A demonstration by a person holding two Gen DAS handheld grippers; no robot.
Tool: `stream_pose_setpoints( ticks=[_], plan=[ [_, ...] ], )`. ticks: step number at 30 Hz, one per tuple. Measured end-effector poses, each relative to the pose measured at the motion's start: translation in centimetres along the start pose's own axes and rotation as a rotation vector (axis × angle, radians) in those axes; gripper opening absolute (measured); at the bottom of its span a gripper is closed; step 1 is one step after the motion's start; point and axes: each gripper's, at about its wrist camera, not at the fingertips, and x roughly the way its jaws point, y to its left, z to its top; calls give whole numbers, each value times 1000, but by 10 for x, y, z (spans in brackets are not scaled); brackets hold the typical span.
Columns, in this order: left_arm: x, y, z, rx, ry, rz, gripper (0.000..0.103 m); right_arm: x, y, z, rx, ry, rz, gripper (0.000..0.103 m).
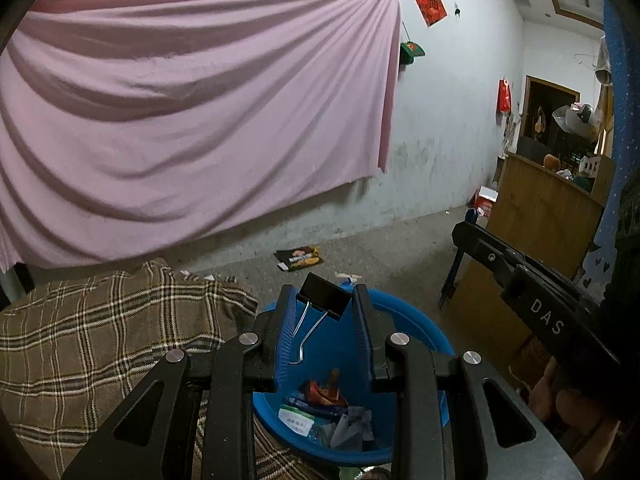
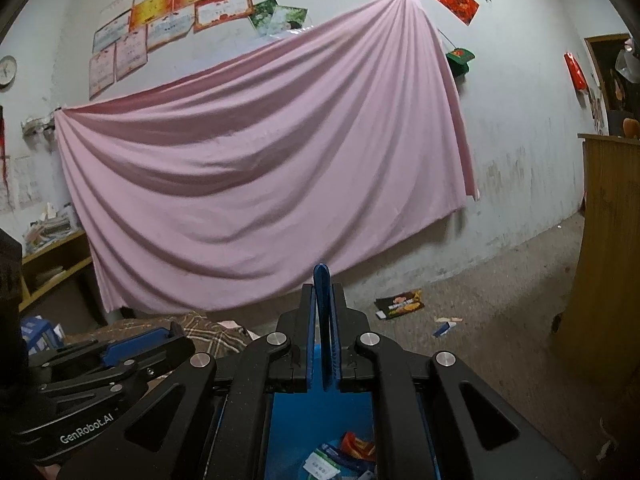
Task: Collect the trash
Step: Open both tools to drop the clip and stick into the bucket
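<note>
Pinching a black binder clip (image 1: 325, 299) near their tips, the left tongs (image 1: 325, 300) are hanging over a blue plastic basin (image 1: 416, 328). Clip body is lying crosswise between the pads, its wire handles trailing down toward the camera. Basin is holding wrappers and packets (image 1: 320, 412). Right tongs (image 2: 322, 280) are pressed together on the basin's upright blue rim. A snack bag (image 1: 299, 258) is lying on the floor beyond.
</note>
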Motion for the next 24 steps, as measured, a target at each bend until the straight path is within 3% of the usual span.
stream_pose_setpoints(
  ticks=[9,13,24],
  plan=[
    [14,8,0,-36,88,-5,25,12,-11,-5,15,76,2,6],
    [20,11,-2,-63,117,-7,30,18,-16,-8,21,104,-2,6],
    [11,24,1,-107,119,13,38,23,-18,-11,17,143,-1,12]
  ],
)
